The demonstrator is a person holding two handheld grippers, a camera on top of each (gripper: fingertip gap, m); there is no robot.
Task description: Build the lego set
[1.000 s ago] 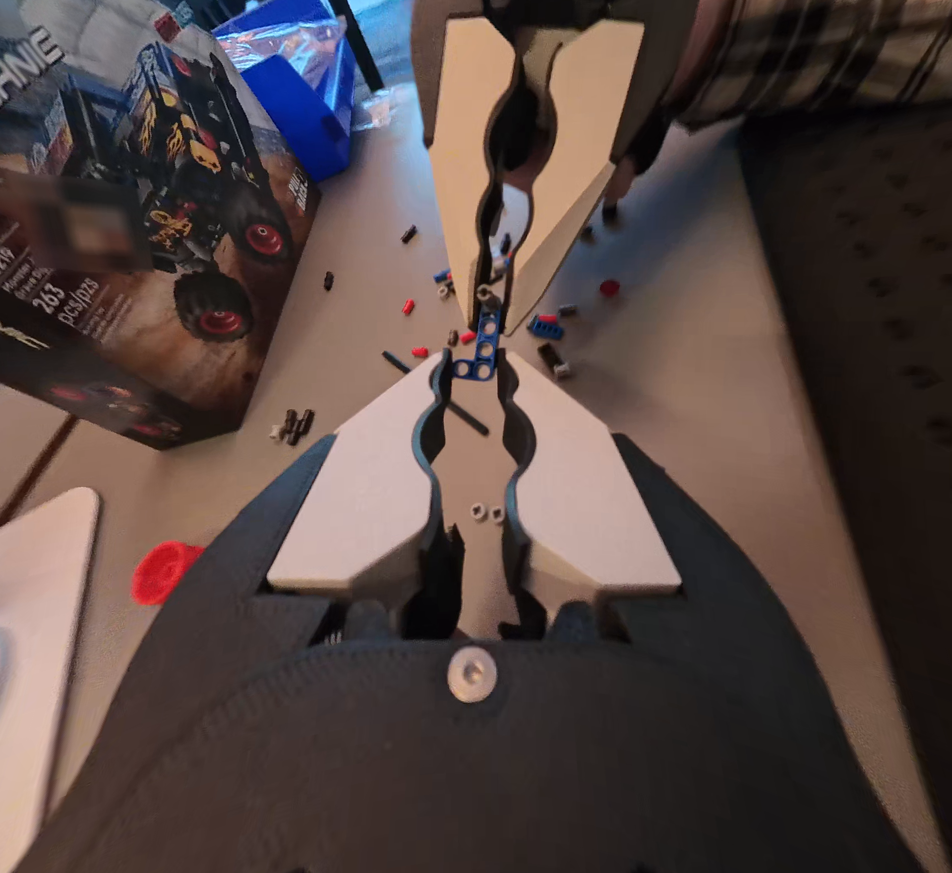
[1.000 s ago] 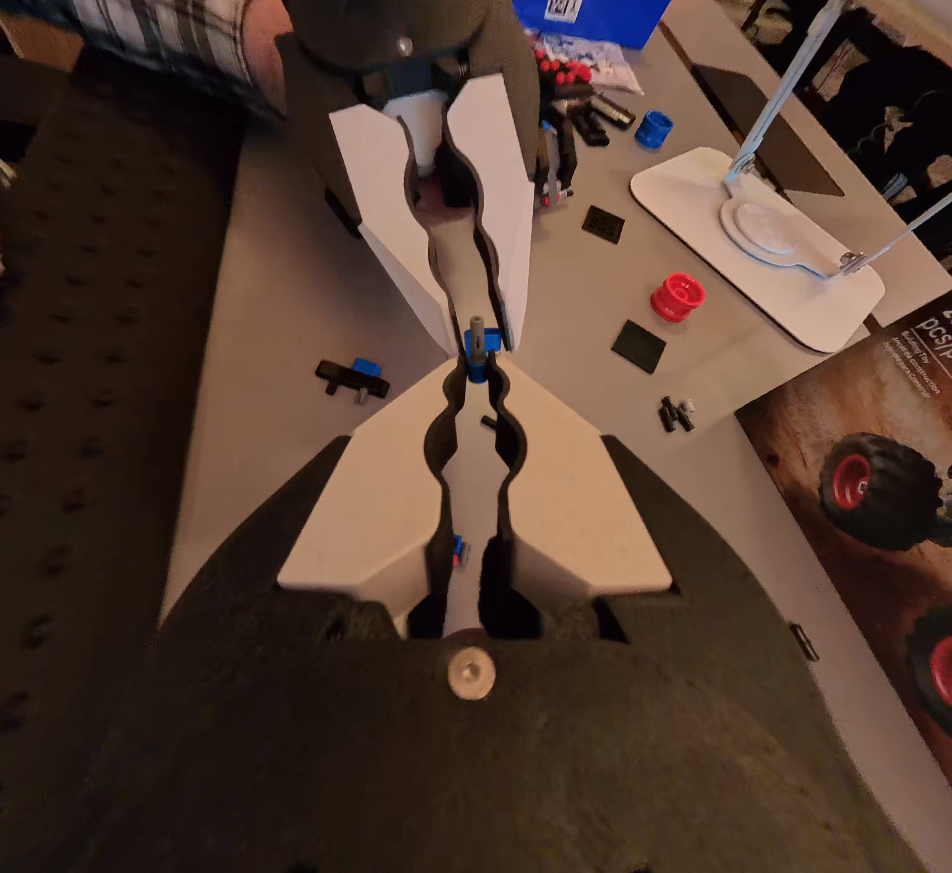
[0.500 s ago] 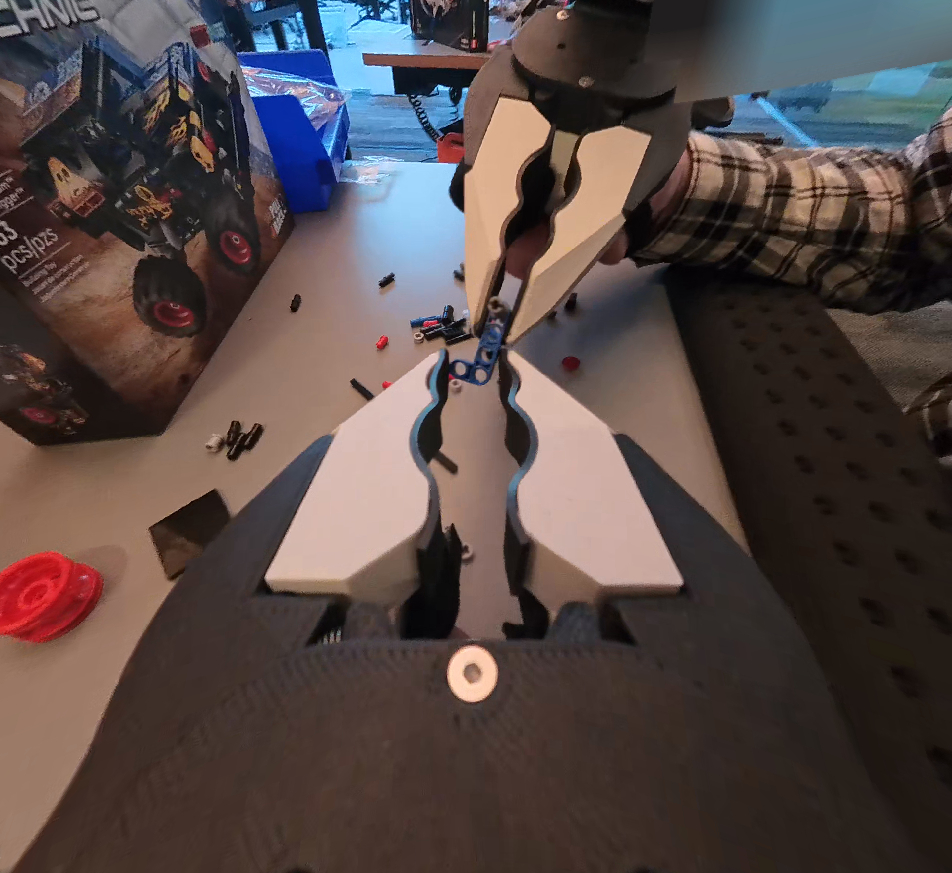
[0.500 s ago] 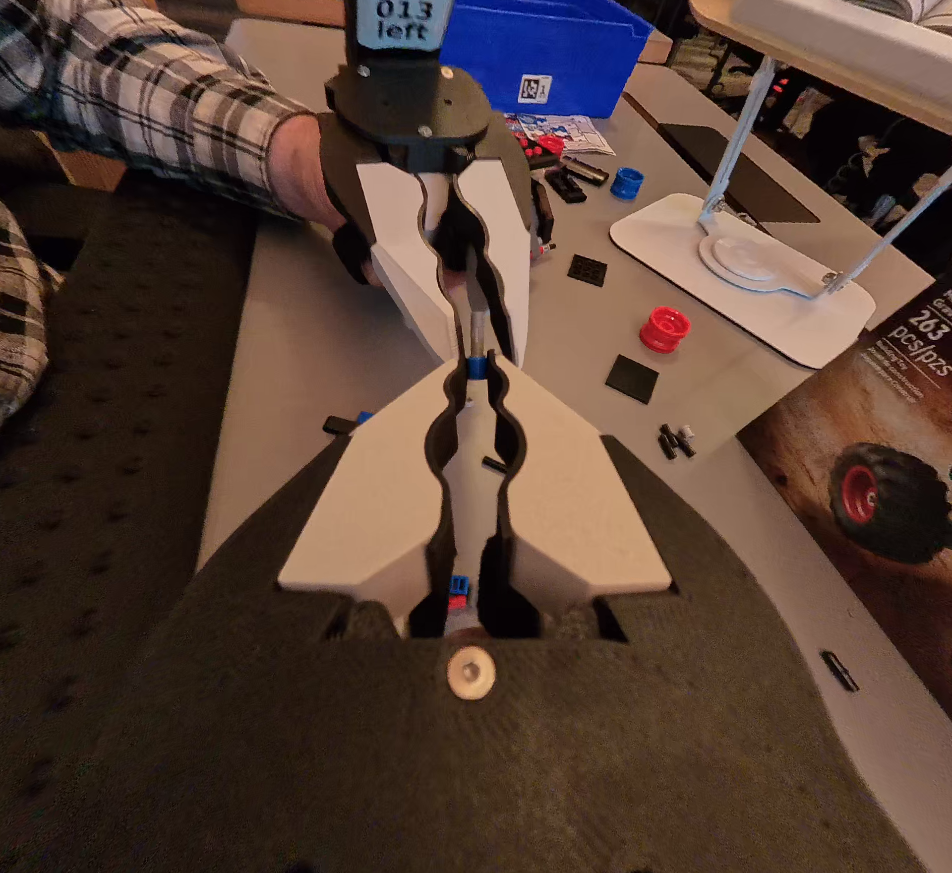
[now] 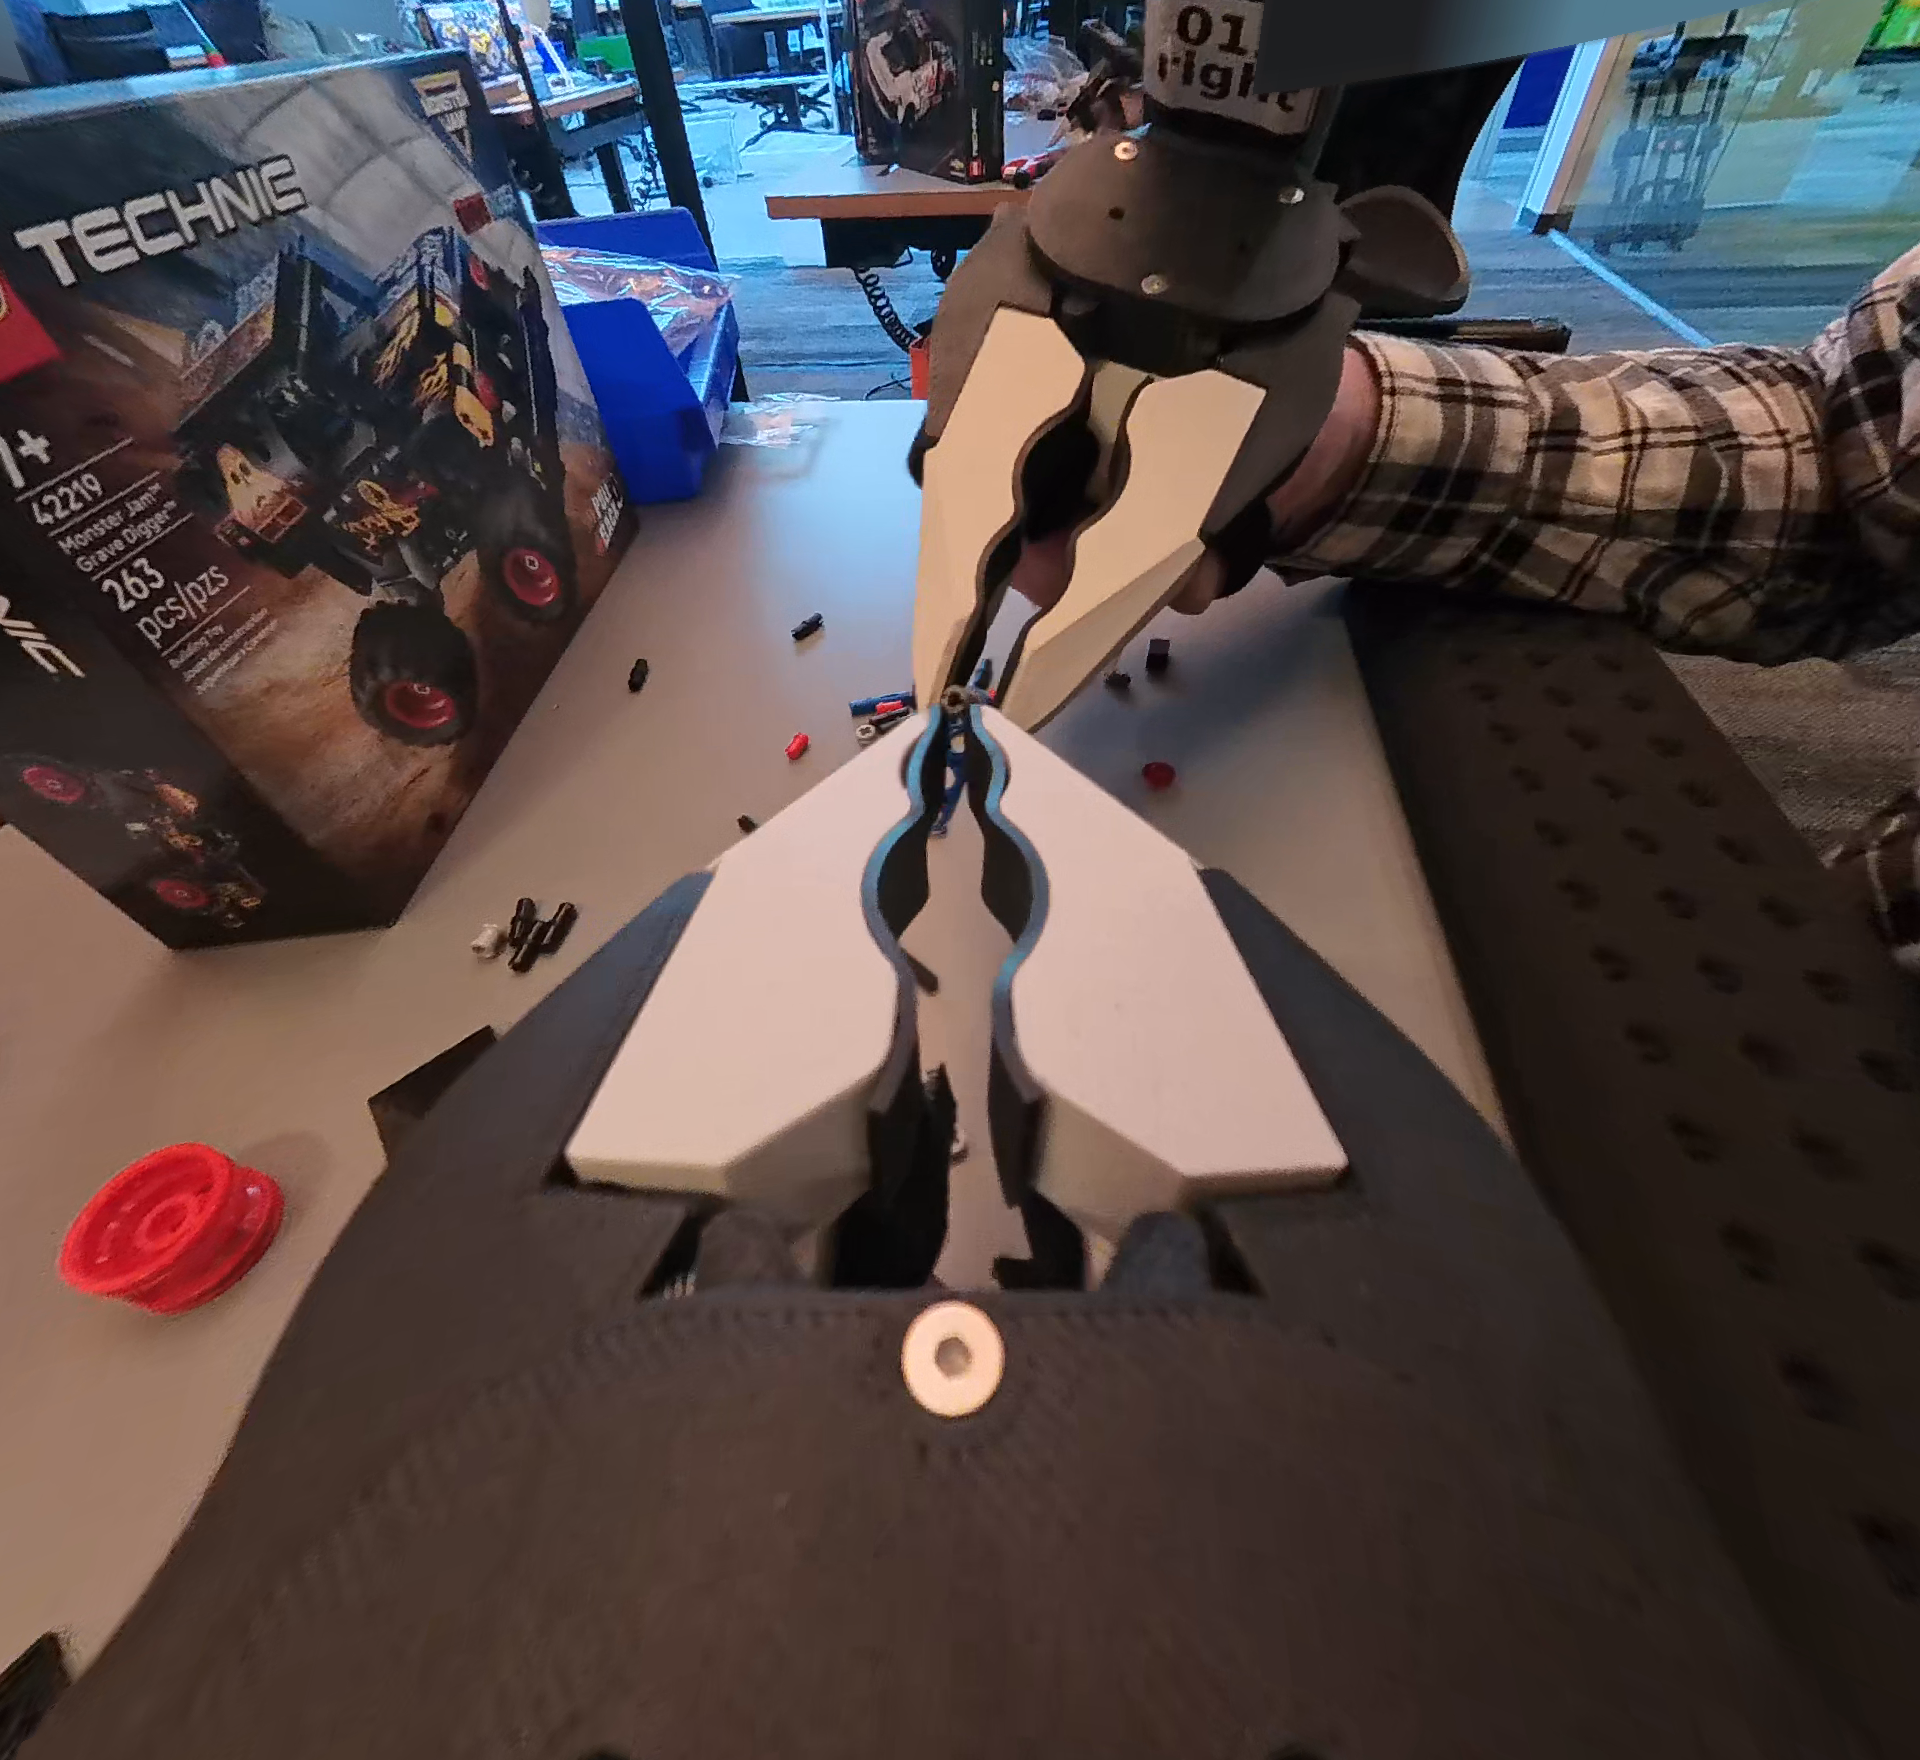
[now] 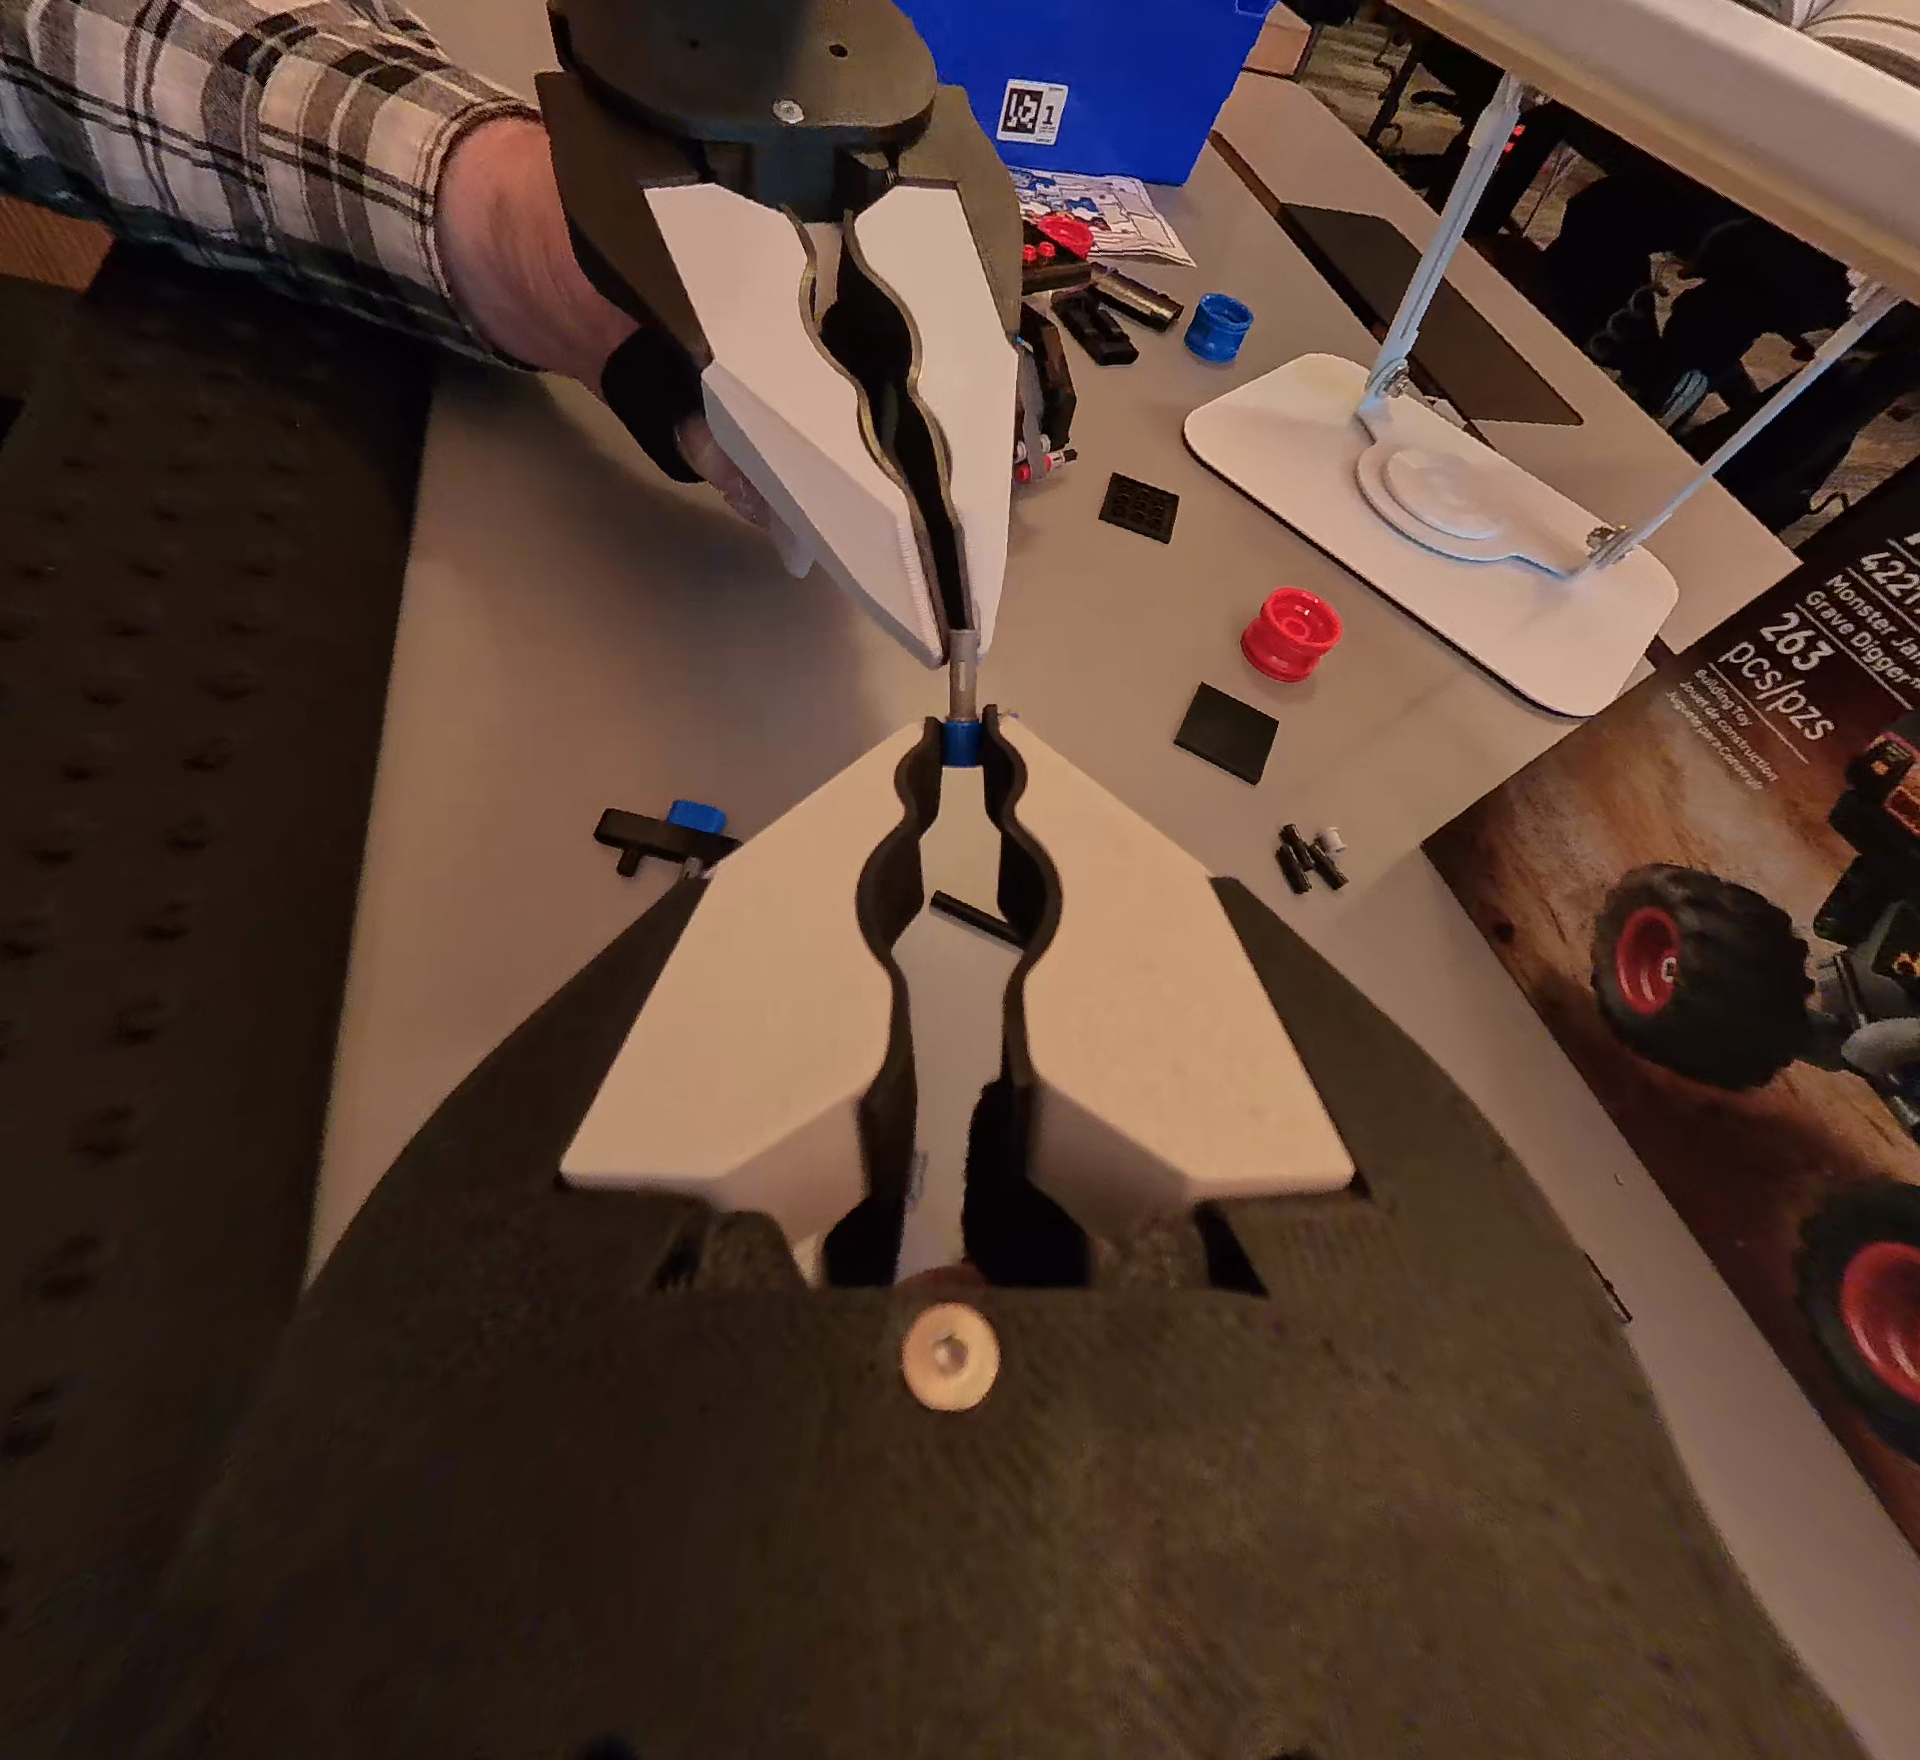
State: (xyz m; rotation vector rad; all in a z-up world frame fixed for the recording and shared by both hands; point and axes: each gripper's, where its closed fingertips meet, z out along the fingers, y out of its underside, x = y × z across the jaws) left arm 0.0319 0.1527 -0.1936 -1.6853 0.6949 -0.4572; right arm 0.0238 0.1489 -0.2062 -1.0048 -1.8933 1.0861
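Observation:
My left gripper is shut on a thin blue beam, which stands edge-on between its fingers. My right gripper is shut on a small blue piece with a grey axle sticking out of its front. The axle's far end reaches the tips of the left gripper, which comes down from above. In the left wrist view the right gripper meets my tips, and the axle shows end-on. Both are held above the table. I cannot tell whether axle and beam are joined.
The lego box stands at one side. Near it are a red wheel hub, black tiles and black pins. A white lamp base, a blue bin, scattered small parts and a black dotted mat surround the work spot.
Both grippers have tilted up, so more of the room shows. The blue beam has turned from face-on to edge-on in my left gripper. More of the grey axle shows between the tips.

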